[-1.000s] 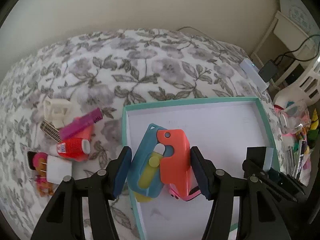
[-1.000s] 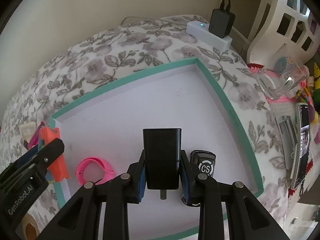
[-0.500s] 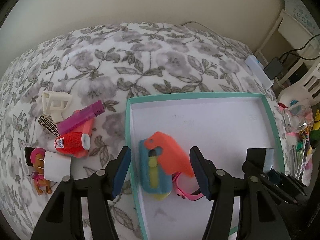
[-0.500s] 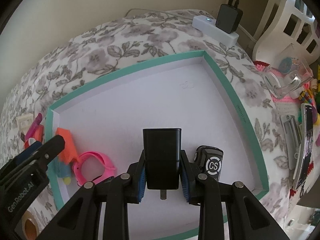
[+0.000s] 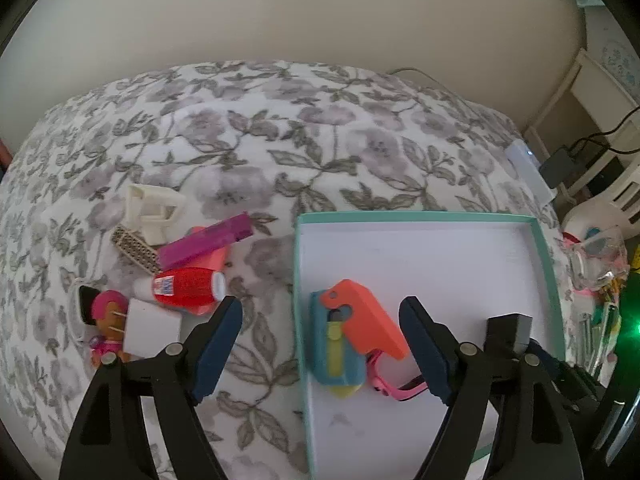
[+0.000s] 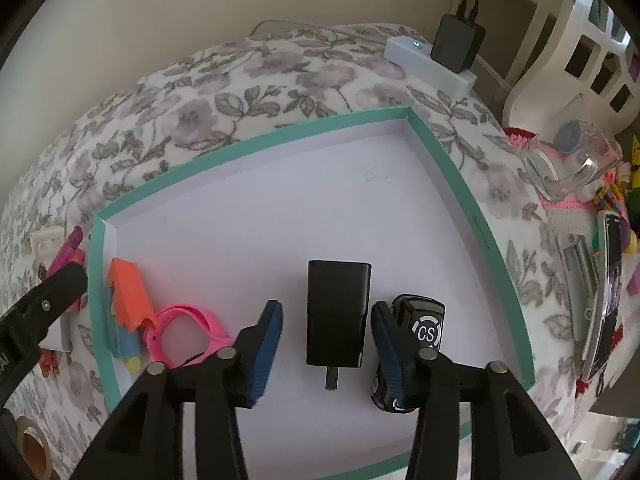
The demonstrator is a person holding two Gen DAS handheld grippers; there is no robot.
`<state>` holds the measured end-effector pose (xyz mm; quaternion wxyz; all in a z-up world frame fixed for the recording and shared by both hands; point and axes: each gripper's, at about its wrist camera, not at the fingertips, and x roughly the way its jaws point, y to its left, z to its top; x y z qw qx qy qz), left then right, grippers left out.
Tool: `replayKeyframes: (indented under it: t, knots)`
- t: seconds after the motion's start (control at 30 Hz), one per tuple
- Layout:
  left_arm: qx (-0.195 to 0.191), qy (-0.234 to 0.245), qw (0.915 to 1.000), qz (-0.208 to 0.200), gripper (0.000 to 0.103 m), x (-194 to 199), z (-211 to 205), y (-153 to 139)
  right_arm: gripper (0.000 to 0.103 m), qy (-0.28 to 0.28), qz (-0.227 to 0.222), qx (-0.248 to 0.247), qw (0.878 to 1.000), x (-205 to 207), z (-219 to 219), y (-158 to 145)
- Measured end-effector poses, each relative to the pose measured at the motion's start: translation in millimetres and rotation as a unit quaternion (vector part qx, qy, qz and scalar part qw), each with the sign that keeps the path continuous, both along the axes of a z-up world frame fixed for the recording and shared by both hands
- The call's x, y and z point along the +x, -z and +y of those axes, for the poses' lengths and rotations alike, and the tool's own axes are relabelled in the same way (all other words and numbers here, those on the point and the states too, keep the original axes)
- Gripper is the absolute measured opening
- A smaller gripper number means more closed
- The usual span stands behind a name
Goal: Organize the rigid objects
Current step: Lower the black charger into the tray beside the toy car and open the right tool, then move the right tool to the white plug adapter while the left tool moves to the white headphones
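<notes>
One black charger [image 6: 338, 314]; prong toward camera

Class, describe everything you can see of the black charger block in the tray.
The black charger block is a matte, rounded rectangular plastic brick with a short plug prong at its near end. It lies flat on the white floor of the teal-rimmed tray, between the open fingers of the right gripper, which do not touch it. A black CS-marked toy car sits beside it.
</notes>
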<state>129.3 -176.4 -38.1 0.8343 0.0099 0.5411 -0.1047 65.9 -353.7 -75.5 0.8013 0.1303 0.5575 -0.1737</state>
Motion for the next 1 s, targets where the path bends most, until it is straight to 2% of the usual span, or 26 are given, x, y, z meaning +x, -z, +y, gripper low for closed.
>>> replayKeyframes:
  t: [0.1, 0.13, 0.2, 0.3, 0.5, 0.53, 0.6, 1.0]
  knots:
    - [0.014, -0.016, 0.9998, -0.001, 0.083, 1, 6, -1, 0.067, 0.000, -0.003, -0.006, 1.000, 0, 0, -1]
    - [0.018, -0.021, 0.9996, -0.001, 0.085, 1, 8, -1, 0.068, 0.000, -0.004, -0.008, 1.000, 1, 0, -1]
    - [0.028, -0.037, 0.9989, -0.004, 0.092, 2, 13, -1, 0.076, -0.002, -0.005, -0.009, 1.000, 1, 1, -1]
    - [0.039, -0.057, 0.9976, -0.006, 0.093, 4, 22, 0, 0.085, -0.006, -0.008, -0.009, 1.000, 1, 2, 0]
    - [0.056, -0.092, 0.9941, 0.009, 0.093, 8, 38, 9, 0.087, -0.015, -0.012, -0.017, 1.000, 2, 5, -1]
    - [0.058, -0.096, 0.9937, 0.010, 0.094, 8, 40, 9, 0.089, -0.016, -0.013, -0.018, 1.000, 2, 6, -1]
    - [0.061, -0.105, 0.9925, 0.010, 0.100, 8, 45, 9, 0.100, -0.016, -0.014, -0.021, 1.000, 2, 7, -1]
    - [0.061, -0.128, 0.9899, 0.006, 0.102, 16, 75, 6, 0.103, -0.034, -0.025, -0.034, 0.999, 4, 20, -5]
